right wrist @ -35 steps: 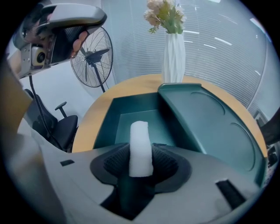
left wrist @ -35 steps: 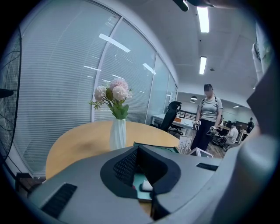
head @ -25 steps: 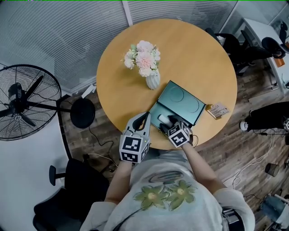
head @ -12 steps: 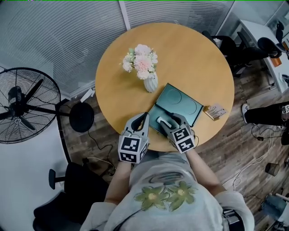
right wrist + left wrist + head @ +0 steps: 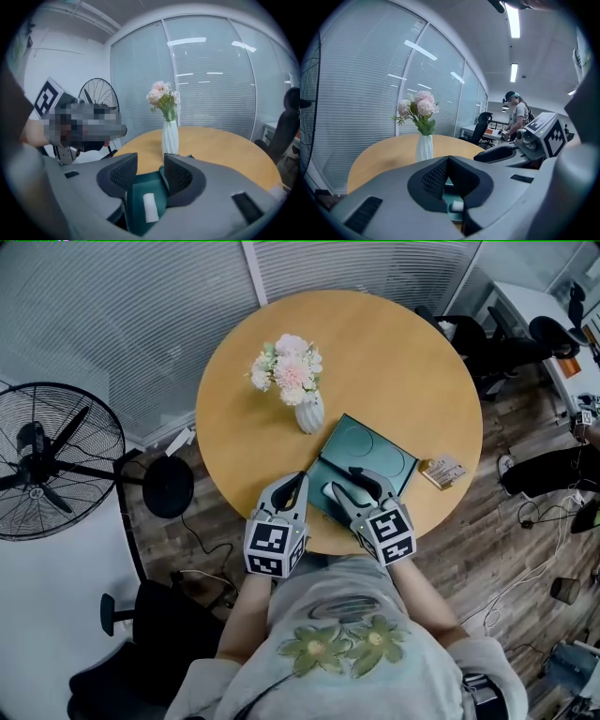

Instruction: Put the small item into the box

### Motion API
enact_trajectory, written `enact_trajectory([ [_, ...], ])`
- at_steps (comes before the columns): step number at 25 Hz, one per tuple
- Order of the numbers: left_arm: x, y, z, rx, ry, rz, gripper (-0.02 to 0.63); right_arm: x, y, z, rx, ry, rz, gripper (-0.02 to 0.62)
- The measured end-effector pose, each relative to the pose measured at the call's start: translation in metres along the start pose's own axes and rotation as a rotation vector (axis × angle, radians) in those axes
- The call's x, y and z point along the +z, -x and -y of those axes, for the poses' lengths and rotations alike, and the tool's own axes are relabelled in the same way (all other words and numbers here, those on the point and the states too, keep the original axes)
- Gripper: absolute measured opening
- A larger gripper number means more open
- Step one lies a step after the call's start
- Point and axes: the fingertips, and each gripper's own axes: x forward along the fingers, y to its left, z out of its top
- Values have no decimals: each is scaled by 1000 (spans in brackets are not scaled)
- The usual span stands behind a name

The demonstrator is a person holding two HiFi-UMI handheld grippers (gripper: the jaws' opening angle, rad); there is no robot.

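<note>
Colour rundown: the box (image 5: pixel 367 461) is dark teal and the item (image 5: pixel 150 207) is plain white. The surface (image 5: pixel 394 352) is a warm honey yellow. The vase (image 5: pixel 310 414) is white and ribbed, and the flowers (image 5: pixel 286 369) are pink and cream over green leaves. That little packet (image 5: pixel 443 470) is tan. Your left claw (image 5: pixel 298 480) is grey with black pads, plus black-and-white squares on its cube. The fan (image 5: pixel 56 460) is black, the floor (image 5: pixel 487 549) is brown planks and the blinds (image 5: pixel 141 306) are pale grey stripes. Your shirt (image 5: pixel 337 601) is light grey with green daisies, yellow centres.
</note>
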Motion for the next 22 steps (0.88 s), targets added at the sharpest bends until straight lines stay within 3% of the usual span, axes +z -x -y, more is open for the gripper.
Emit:
enact_trajectory([
  [2, 2, 0, 1, 0, 0, 4, 0, 10, 5, 0, -8, 4, 28, 173],
  [6, 4, 1, 4, -1, 0, 10, 0, 29, 16, -2, -19, 26, 93, 66],
  [9, 6, 3, 8, -7, -6, 16, 0, 39, 21, -6, -19, 39, 123, 55],
  [10, 7, 3, 9, -10, -7, 18, 0, 41, 22, -6, -23, 43, 130, 9],
  [22, 13, 5, 21, -30, -17, 33, 0, 54, 37, -10, -22, 5, 187, 3],
])
